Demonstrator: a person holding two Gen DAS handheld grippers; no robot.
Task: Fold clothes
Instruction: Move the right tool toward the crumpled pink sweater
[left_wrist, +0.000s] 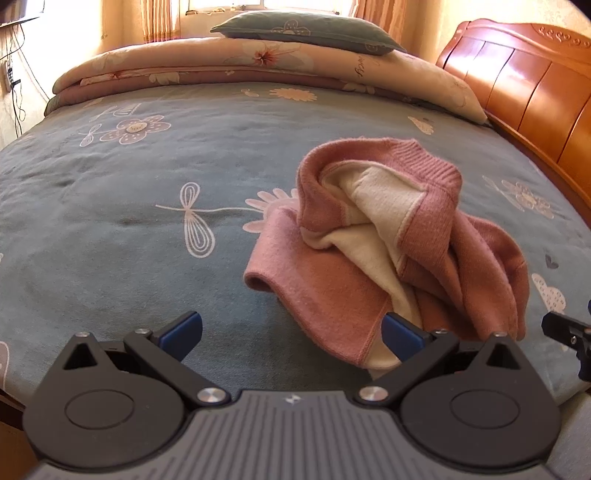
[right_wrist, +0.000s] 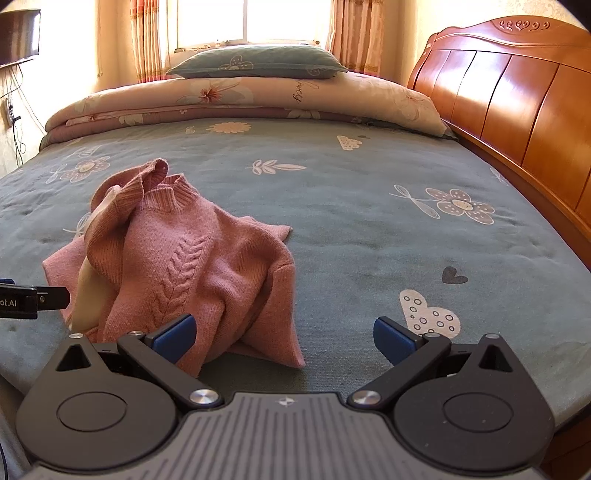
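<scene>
Crumpled pink knit sweater (left_wrist: 388, 240) heaped on my blue flowered bed (left_wrist: 147, 221), cream lining only in left view, cable braid only in right view, my left gripper (left_wrist: 291, 332) and right gripper (right_wrist: 284, 336) spread wide, empty

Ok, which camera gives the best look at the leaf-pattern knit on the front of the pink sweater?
The right wrist view: the pink sweater faces it with the collar up and the cable-knit leaf pattern running down the front. The left wrist view shows the same sweater from its other side, mostly the cream lining and a hem, with no pattern visible.
</scene>
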